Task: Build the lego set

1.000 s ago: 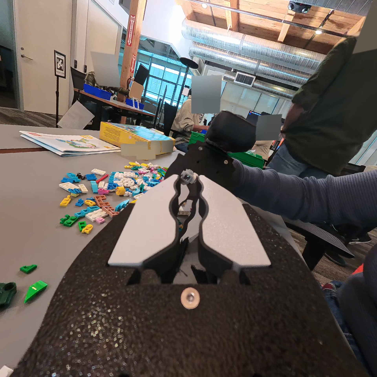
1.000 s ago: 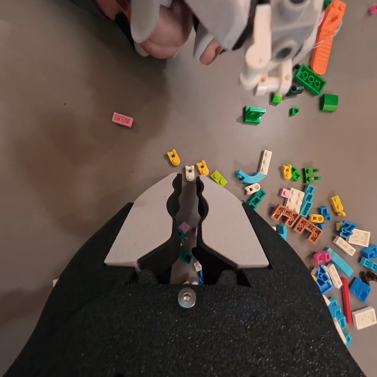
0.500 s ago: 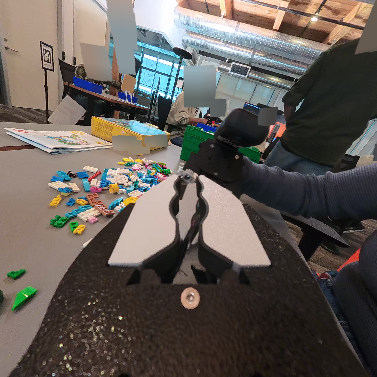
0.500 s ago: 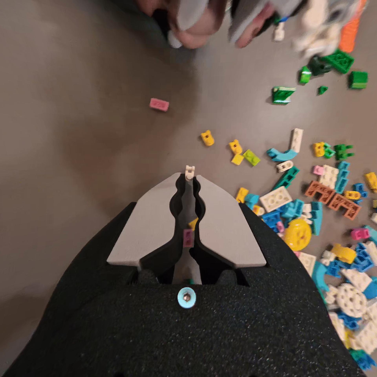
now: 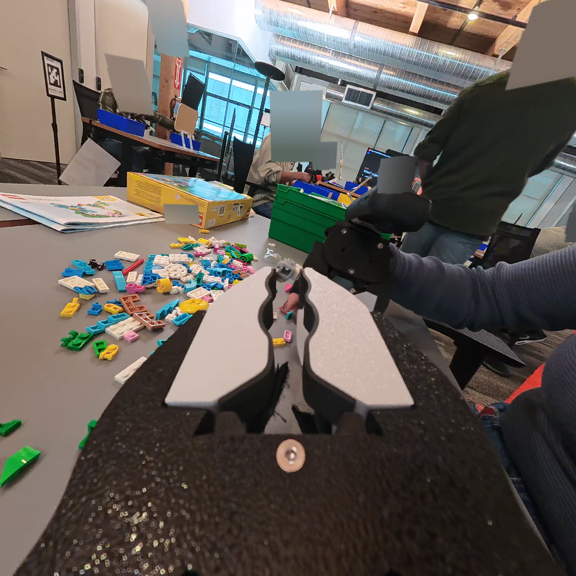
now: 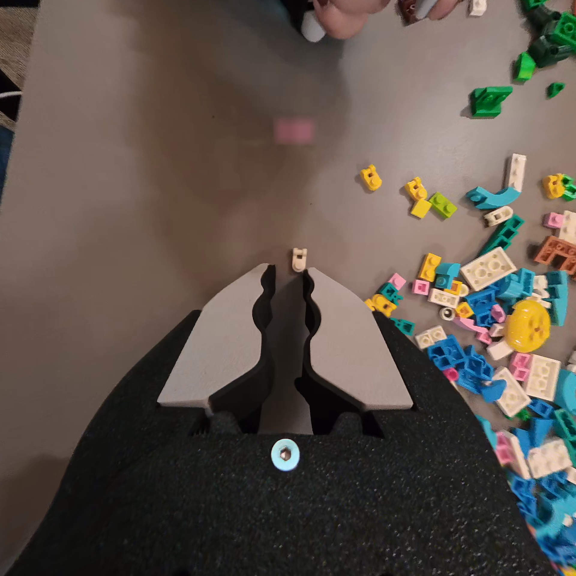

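My left gripper (image 5: pixel 287 270) is shut on a small grey and white lego assembly (image 5: pixel 285 270) and holds it above the grey table (image 5: pixel 37 358). My right gripper (image 6: pixel 289 268) is shut on a small white clip piece (image 6: pixel 299 259) that sticks out past its tips, above bare table. Its black body (image 5: pixel 352 258) shows just beyond my left fingertips. The pile of loose coloured lego pieces (image 5: pixel 174 280) lies left of the left gripper, and in the right wrist view (image 6: pixel 498 296) it lies to the right.
An instruction booklet (image 5: pixel 78 212), a yellow box (image 5: pixel 187 199) and green bins (image 5: pixel 299 218) sit at the table's far side. A person in a dark green top (image 5: pixel 486 156) stands behind. A lone pink brick (image 6: pixel 294 132), green pieces (image 6: pixel 489 101) and a hand (image 6: pixel 336 18) lie ahead of the right gripper. My hands' fingertips stand some 12 cm from each other.
The right gripper has closed on the white clip piece, lifted it and carried it left, away from the pile. The left gripper's assembly has slid out of the right wrist view's top.
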